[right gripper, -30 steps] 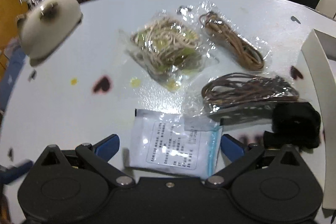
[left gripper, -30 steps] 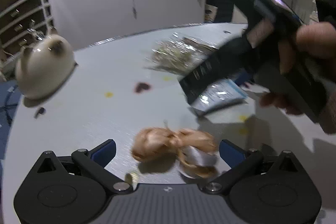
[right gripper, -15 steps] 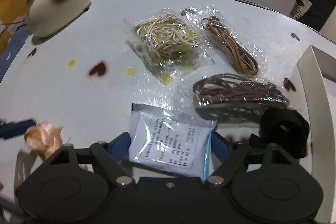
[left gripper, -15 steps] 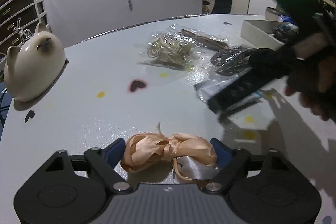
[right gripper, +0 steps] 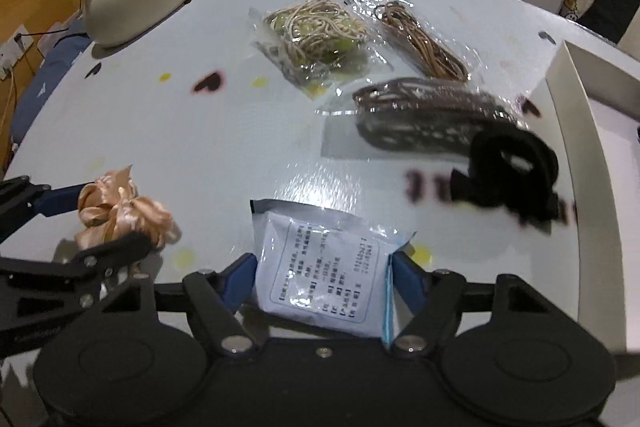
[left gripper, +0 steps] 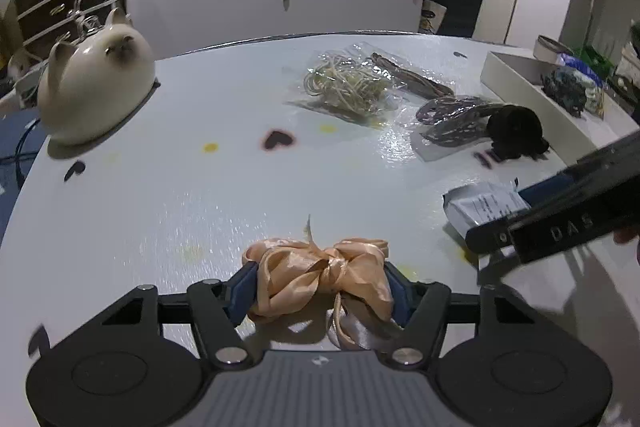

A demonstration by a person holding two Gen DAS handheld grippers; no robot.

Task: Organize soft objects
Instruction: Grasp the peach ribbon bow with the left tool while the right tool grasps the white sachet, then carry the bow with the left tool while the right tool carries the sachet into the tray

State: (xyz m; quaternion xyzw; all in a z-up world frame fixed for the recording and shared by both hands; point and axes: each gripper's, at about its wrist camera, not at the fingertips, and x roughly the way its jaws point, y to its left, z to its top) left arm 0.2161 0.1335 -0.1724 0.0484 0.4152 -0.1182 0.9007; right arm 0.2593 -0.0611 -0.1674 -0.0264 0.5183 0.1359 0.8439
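My left gripper [left gripper: 320, 287] is shut on a peach satin ribbon bow [left gripper: 320, 277] at the near side of the white table [left gripper: 200, 187]; the bow also shows in the right wrist view [right gripper: 124, 215]. My right gripper [right gripper: 322, 277] is shut on a white printed packet [right gripper: 324, 271], seen in the left wrist view [left gripper: 480, 205] too. Three clear bags of cord lie further back: beige-green [right gripper: 316, 31], tan [right gripper: 416, 39] and dark brown [right gripper: 424, 119]. A black scrunchie [right gripper: 512, 167] lies to the right.
A cream cat-shaped ceramic pot [left gripper: 96, 87] stands at the table's far left. A white tray [right gripper: 592, 163] runs along the right edge, with dark items in it [left gripper: 568, 91]. Small heart and dot stains mark the tabletop [right gripper: 208, 83].
Both grippers' jaws closed in, the left on the ribbon bow and the right on the white packet. The right gripper swung away toward the right of the left view.
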